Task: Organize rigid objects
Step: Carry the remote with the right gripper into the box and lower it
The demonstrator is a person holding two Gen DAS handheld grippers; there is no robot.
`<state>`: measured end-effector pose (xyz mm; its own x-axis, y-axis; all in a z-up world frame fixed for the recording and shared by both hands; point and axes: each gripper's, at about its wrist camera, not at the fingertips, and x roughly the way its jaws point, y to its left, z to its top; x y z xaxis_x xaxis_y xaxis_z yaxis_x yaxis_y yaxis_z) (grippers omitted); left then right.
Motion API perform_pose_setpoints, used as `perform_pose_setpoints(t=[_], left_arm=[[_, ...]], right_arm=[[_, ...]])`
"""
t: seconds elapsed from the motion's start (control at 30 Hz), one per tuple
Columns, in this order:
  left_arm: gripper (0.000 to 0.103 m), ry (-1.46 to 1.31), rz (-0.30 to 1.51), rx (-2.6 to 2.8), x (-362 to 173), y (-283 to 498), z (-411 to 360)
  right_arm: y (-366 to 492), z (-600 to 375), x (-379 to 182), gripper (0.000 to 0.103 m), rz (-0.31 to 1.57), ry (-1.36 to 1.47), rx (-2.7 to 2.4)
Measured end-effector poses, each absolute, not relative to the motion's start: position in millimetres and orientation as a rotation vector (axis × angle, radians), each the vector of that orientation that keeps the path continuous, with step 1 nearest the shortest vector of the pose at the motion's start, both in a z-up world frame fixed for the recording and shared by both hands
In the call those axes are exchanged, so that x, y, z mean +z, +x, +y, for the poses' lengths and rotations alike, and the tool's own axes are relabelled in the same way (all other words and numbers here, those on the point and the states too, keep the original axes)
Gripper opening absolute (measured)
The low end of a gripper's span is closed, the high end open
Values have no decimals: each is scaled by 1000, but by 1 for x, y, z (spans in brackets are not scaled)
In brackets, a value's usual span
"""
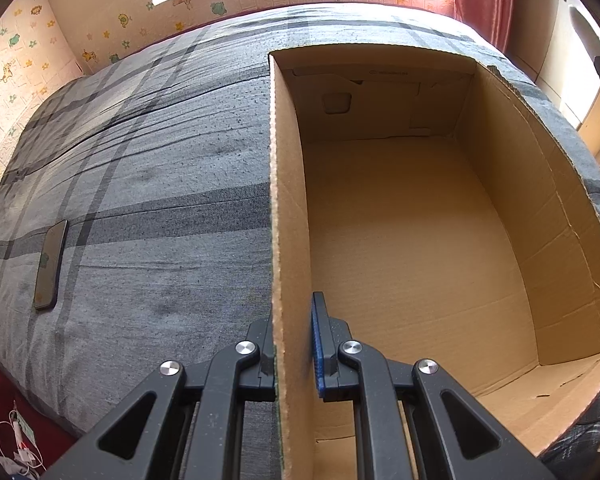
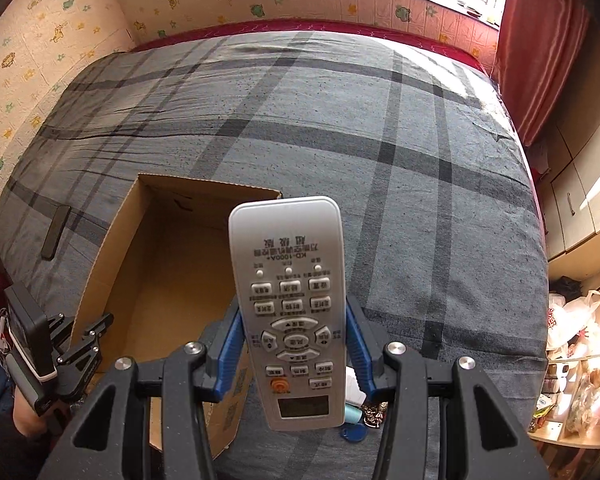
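Observation:
My left gripper (image 1: 292, 344) is shut on the left wall of an open cardboard box (image 1: 288, 200), one finger outside it and the blue-padded finger (image 1: 319, 344) inside. The box stands on the bed and nothing shows on its floor. In the right wrist view my right gripper (image 2: 296, 344) is shut on a light grey remote control (image 2: 292, 280), its blue pads (image 2: 232, 344) pressing both long sides. The remote hangs above the bed, button side up, just right of the box (image 2: 112, 248). The left gripper (image 2: 94, 332) shows there too, clamped on the box's near-left wall.
A dark phone (image 1: 50, 264) lies on the grey plaid bed cover (image 2: 420, 200), left of the box. Keys with a blue tag (image 2: 352, 432) and small items lie under the remote. Walls, a window and a red curtain (image 2: 540, 60) surround the bed; cluttered shelves (image 2: 572, 380) stand at the right.

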<state>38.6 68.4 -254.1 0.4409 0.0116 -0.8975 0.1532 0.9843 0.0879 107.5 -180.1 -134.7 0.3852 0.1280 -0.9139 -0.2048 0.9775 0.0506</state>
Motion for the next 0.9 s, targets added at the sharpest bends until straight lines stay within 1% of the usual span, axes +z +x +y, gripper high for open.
perform_pose_setpoints(t=[0.2,0.5,0.9], left_arm=[[12,161,1112,-87,-254,38,69],[12,160,1110,-86,-255,38,69],[12,155,1109,-86,-254,38,69]], right_arm=[[107,-144,-134,51,1156,-91,277],[111,-93,-154,51,1188,-114,356],[133,-52,-220,51,1309,-99,369]])
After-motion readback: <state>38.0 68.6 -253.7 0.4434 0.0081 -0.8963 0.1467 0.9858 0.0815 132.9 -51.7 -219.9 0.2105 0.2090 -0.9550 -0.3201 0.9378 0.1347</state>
